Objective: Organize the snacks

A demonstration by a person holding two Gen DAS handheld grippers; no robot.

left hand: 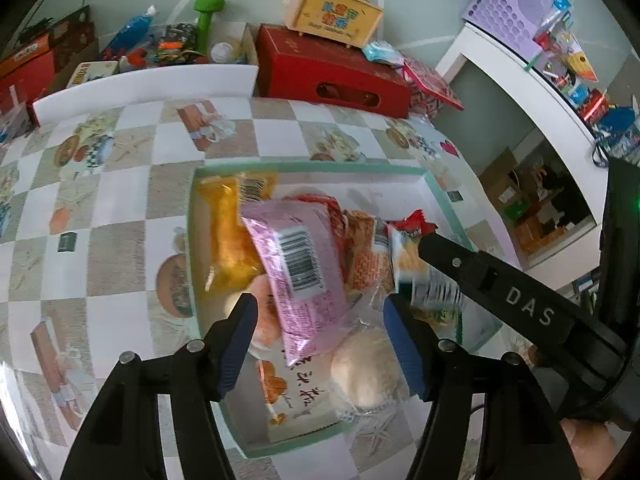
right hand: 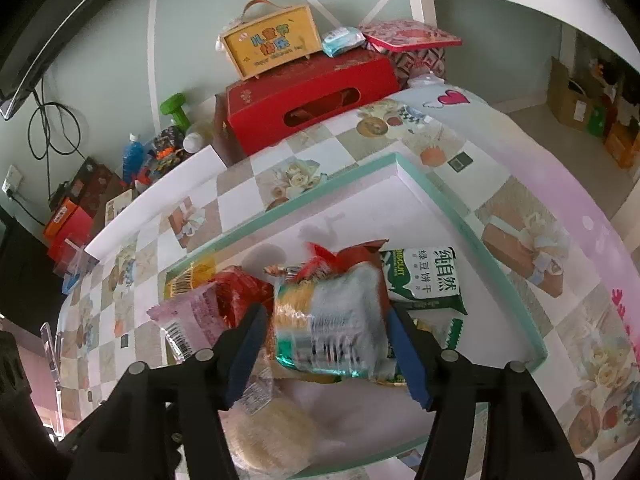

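Blue ribbed pads line my left gripper, whose fingers stand apart around a glossy pink packet without clearly pressing it. My right gripper is spread around a crinkly clear biscuit pack; motion blur smears it, so I cannot tell whether the pads touch. Both snacks lie in the shallow white tray with the mint rim, among foil wrappers and pale round cakes half hidden beneath. Its near corner is cut off. Underneath, the bench wears a checked floral cloth; a red box sits behind.
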